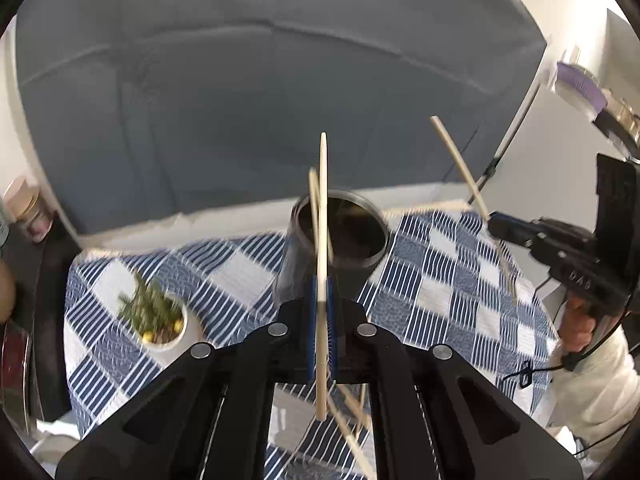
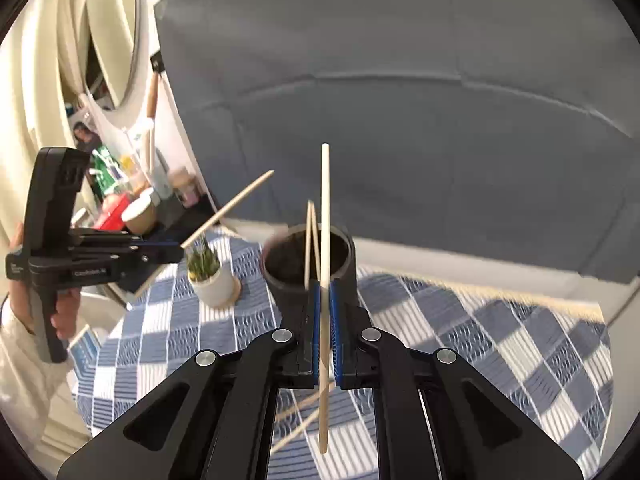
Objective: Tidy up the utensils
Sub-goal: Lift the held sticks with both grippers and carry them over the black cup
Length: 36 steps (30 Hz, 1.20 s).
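Right now my left claw (image 1: 321, 300) is clenched on a chopstick (image 1: 322, 240), which stands nearly upright between the blue pads (image 1: 311, 320), its tip above the cup's rim and its butt hanging below the claw. My right claw (image 2: 325, 312) is clenched on a second chopstick (image 2: 325, 260) in the same upright way. From each wrist view I can see the other claw off to the side, its stick (image 2: 228, 210) angled up and away from the fingers.

Both claws sit just in front of the dark cup (image 1: 352, 236), which stands on the tabletop over a blue and white checked cloth (image 1: 440, 280). Two more sticks (image 2: 311, 236) already lean inside the cup, crossing near their tops. A few loose sticks (image 2: 300, 420) lie flat on the cloth under the claws, close to the near edge.

A small potted plant (image 2: 210, 276) in a white pot stands on the cloth to the left of the cup, near it but apart. Behind the tabletop is a grey sofa (image 2: 400, 120). The left wrist view is somewhat blurred.
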{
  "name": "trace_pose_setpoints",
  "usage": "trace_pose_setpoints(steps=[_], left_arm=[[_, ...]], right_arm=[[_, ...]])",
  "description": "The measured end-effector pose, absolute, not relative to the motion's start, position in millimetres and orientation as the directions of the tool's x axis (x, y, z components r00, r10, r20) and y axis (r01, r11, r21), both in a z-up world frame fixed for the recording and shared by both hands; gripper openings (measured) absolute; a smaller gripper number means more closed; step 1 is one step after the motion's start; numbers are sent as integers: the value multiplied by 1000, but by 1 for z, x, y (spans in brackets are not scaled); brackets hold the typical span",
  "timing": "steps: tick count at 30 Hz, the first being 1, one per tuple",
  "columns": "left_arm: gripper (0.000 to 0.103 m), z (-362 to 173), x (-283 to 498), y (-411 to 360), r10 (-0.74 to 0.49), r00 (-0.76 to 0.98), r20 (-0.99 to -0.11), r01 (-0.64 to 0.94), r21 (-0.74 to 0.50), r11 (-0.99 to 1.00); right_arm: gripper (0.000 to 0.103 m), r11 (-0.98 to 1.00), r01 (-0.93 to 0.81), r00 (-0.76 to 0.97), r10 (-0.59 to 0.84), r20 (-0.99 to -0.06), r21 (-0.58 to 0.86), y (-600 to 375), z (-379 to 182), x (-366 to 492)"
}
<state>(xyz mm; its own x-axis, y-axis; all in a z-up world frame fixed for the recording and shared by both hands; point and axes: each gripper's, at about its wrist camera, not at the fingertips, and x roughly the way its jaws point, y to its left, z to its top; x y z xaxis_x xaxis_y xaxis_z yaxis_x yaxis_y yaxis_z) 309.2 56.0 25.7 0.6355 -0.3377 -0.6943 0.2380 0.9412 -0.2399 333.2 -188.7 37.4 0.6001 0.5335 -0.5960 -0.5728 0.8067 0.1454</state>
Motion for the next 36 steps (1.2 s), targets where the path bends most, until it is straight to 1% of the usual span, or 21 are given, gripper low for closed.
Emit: trace_pose_setpoints(steps=[5, 10, 14, 20, 23, 25, 32, 36], left_arm=[[5, 41, 330, 49, -413, 661, -626, 280, -305, 910], [5, 47, 345, 41, -444, 709, -547, 296, -340, 892], [5, 43, 358, 33, -457, 723, -519, 311, -345, 885], [5, 27, 375, 34, -512, 743, -431, 325, -437, 839], [5, 10, 385, 36, -542, 733, -410, 329, -484, 811], [5, 2, 387, 39, -569, 731, -376, 347, -513, 785], [5, -22, 392, 45, -585, 761, -281, 369, -555, 746], [5, -40, 396, 41, -573, 771, -276, 369, -540, 756]], right_arm=[[5, 762, -616, 588, 613, -528, 200, -183, 47, 357], [5, 722, -640, 561, 673, -481, 263, -180, 47, 383], [5, 693, -645, 540, 711, -450, 322, -180, 40, 402], [5, 652, -640, 502, 755, -421, 406, -173, 21, 432], [5, 624, -651, 487, 780, -394, 432, -170, 14, 439], [5, 602, -659, 476, 798, -370, 451, -167, 11, 443], [5, 567, -673, 471, 824, -316, 474, -159, 2, 461], [5, 553, -667, 467, 832, -299, 498, -158, -15, 464]])
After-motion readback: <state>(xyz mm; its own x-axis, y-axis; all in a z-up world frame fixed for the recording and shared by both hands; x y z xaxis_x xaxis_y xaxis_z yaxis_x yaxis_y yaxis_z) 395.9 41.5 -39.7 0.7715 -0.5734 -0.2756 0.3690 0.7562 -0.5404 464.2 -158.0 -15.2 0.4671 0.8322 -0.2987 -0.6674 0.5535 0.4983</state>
